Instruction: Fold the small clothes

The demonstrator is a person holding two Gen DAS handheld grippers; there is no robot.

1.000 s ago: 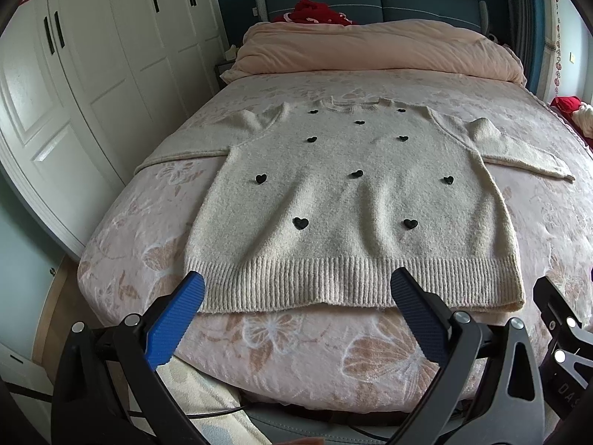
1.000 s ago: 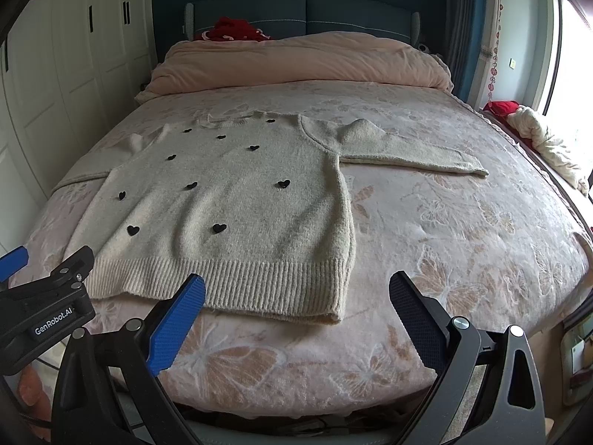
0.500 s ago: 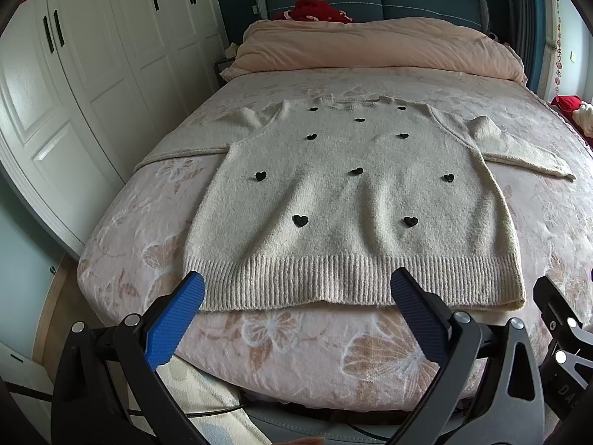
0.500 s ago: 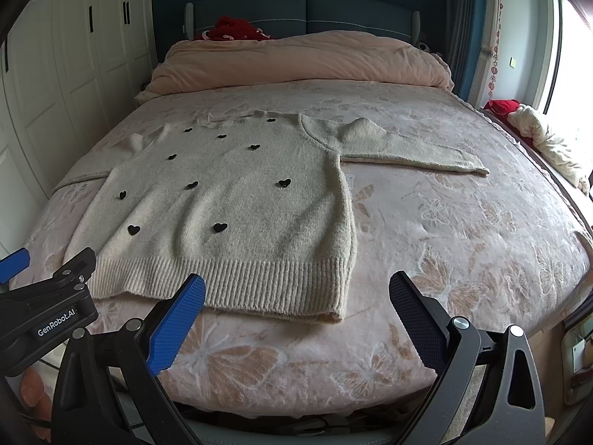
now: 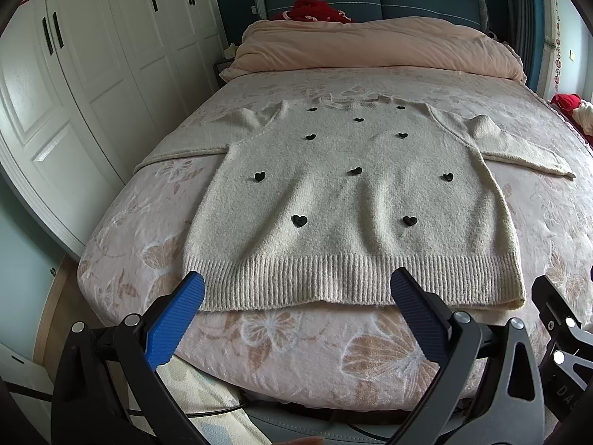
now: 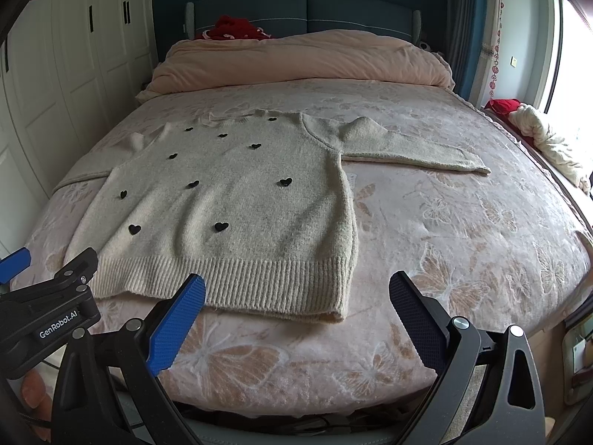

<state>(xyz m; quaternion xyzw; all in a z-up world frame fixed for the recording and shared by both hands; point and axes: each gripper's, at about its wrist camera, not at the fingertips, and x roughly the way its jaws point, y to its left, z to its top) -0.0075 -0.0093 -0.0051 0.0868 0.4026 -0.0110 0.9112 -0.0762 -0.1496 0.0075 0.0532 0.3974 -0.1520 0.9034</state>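
Note:
A cream knitted sweater with small black hearts lies flat, face up, on the bed, both sleeves spread out sideways and its ribbed hem nearest me. It also shows in the right wrist view. My left gripper is open and empty, hovering just in front of the hem's middle. My right gripper is open and empty, in front of the hem's right corner. The left gripper's body shows at the left edge of the right wrist view.
The bed has a pink floral cover and a folded pink duvet at the headboard. White wardrobes stand on the left. Red and white clothes lie at the bed's right side.
Both grippers have crept slightly forward toward the sweater's hem. The sweater has not moved and both grippers stay open.

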